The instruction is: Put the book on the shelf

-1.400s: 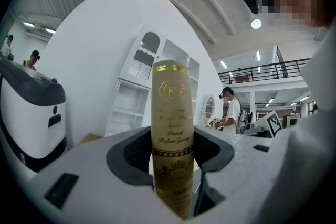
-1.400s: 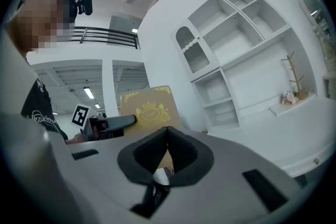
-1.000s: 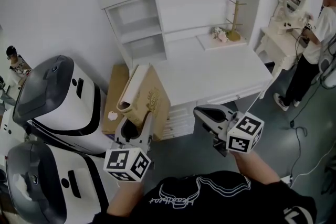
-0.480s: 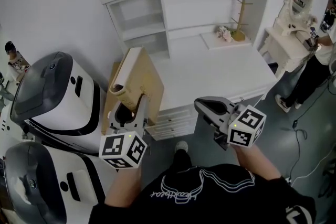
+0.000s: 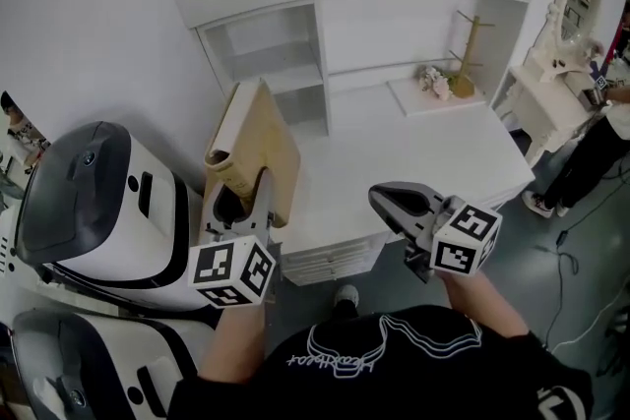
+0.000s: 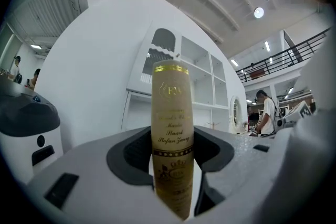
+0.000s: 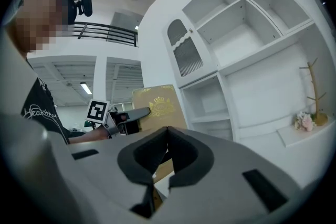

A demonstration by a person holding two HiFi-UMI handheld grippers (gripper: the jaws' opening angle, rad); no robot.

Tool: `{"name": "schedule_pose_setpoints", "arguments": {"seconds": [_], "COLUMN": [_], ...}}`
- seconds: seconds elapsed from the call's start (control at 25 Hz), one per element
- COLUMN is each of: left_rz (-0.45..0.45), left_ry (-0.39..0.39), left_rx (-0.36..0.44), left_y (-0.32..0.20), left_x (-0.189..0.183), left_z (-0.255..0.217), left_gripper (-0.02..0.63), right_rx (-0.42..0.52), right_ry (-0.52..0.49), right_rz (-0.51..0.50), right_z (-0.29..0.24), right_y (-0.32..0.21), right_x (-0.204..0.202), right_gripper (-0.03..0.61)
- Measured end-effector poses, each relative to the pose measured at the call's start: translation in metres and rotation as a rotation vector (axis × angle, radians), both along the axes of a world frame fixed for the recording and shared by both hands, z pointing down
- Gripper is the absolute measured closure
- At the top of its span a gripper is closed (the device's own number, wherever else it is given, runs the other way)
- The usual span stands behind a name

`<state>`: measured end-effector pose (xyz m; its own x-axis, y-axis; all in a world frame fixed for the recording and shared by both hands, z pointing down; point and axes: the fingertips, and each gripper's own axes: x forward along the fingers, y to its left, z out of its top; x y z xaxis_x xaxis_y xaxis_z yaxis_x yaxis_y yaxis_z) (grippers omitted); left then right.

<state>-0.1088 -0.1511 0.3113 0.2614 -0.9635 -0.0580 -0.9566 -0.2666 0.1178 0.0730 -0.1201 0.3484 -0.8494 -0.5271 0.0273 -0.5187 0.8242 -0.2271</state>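
A tan book (image 5: pixel 258 135) with gold print stands nearly upright in my left gripper (image 5: pixel 244 204), whose jaws are shut on its lower end. In the left gripper view the gold spine (image 6: pixel 171 123) rises straight up between the two pads (image 6: pixel 131 157). The white shelf unit (image 5: pixel 264 64) with open compartments stands just beyond the book, over a white desk (image 5: pixel 413 152). My right gripper (image 5: pixel 382 199) hovers over the desk's front edge, shut and empty. The right gripper view shows the book's cover (image 7: pixel 156 105) and the left gripper (image 7: pixel 128 115) to the left of the shelves (image 7: pixel 210 107).
Two large white-and-grey machines (image 5: pixel 89 202) crowd the left side. A wooden stand (image 5: pixel 465 49) and flowers (image 5: pixel 433 82) sit at the desk's back right. A white vanity with an oval mirror (image 5: pixel 576 0) and a person (image 5: pixel 615 118) are at the far right. Drawers (image 5: pixel 335 256) lie under the desk.
The book has tipped more upright and come nearer the shelf compartments. The whole view has shifted toward the shelf unit. The right gripper has kept its place and stays shut.
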Motion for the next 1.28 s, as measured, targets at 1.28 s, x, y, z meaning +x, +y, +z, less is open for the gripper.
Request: {"name": "schedule_pose_setpoints", "arguments": {"seconds": [1.28], "left_rz": [-0.115], "left_ry": [-0.059], "left_rx": [0.03], "left_y": [-0.207], "left_x": [-0.084], "left_z": [-0.012], "left_gripper": [0.407], "right_rx": [-0.013], "right_ry": [0.008], "right_rz": [-0.037], "right_z": [-0.011], "right_y": [-0.187], "right_x": [-0.067], "right_gripper": [0.572]}}
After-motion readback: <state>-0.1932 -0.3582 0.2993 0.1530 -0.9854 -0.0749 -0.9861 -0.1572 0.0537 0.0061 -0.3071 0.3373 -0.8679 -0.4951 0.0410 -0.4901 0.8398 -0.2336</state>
